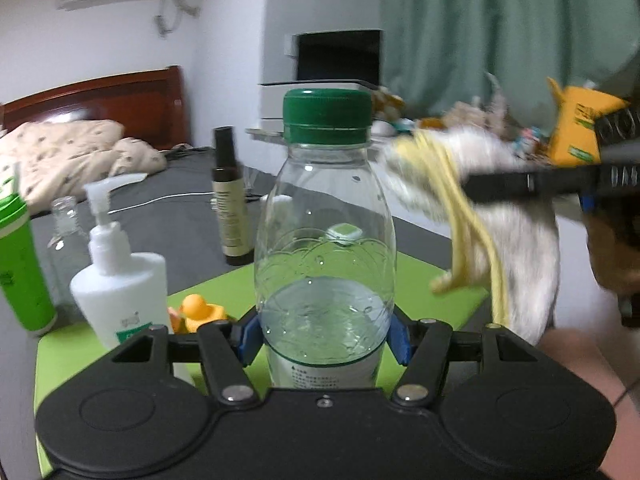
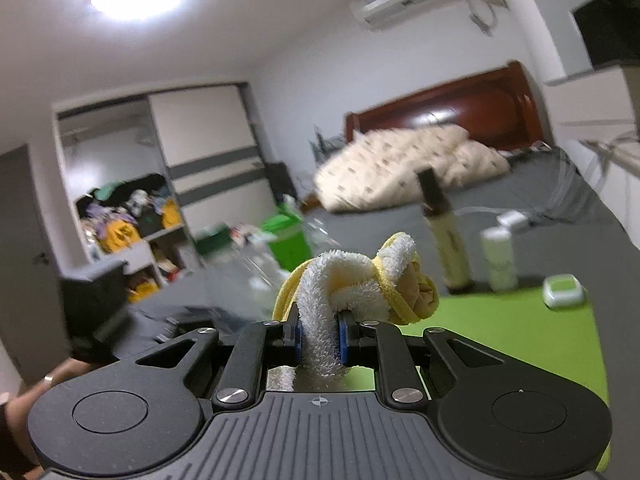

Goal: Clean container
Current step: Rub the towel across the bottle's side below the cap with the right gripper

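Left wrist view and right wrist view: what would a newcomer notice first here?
The clear bottle with a green cap, upright and dead centre, pinched low by the left claw over the green mat. Next, the white-and-yellow cloth bunched in the right claw, hanging right of the bottle.

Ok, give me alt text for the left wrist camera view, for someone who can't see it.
The left gripper is closed on a clear, green-capped bottle holding a little water. Beside it, the right gripper holds a white and yellow cloth. A pump bottle stands on the green mat.
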A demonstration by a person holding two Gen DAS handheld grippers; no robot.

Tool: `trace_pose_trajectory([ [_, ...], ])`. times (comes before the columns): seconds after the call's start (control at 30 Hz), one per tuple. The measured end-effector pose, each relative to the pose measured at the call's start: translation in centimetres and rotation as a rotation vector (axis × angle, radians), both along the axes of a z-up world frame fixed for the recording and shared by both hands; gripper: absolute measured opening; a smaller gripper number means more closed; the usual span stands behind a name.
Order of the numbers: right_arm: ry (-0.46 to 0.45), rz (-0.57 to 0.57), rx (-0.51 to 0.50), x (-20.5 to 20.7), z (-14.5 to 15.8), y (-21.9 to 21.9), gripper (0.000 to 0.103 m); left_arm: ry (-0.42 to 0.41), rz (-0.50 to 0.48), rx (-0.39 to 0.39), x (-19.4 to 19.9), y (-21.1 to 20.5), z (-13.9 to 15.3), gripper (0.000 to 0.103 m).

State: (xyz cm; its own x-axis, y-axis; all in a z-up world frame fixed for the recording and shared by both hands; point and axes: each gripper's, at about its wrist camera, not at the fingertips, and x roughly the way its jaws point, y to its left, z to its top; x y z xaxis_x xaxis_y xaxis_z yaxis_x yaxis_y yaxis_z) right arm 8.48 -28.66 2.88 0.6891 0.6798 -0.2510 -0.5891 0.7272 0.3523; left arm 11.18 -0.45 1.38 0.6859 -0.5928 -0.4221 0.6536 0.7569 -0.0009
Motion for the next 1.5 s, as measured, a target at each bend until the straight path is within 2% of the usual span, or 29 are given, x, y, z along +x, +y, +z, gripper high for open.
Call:
trace_pose_trajectory([
  [0.1, -0.008, 0.022, 0.014, 0.3, 0.4, 0.7, 0.016, -0.001, -0.040, 0.003, 0.4, 0.1, 0.1, 0.059],
  [0.7, -0.054, 0.152, 0.094, 2.4, 2.6, 4.6, 0.016, -0.016, -0.039, 0.000, 0.1, 0.5, 0.0, 0.059],
  [1.5, 0.097, 0.224, 0.019, 7.8, -0.4, 4.4, 0.016, -0.031, -0.042, 0.012, -0.4, 0.2, -0.2, 0.060],
])
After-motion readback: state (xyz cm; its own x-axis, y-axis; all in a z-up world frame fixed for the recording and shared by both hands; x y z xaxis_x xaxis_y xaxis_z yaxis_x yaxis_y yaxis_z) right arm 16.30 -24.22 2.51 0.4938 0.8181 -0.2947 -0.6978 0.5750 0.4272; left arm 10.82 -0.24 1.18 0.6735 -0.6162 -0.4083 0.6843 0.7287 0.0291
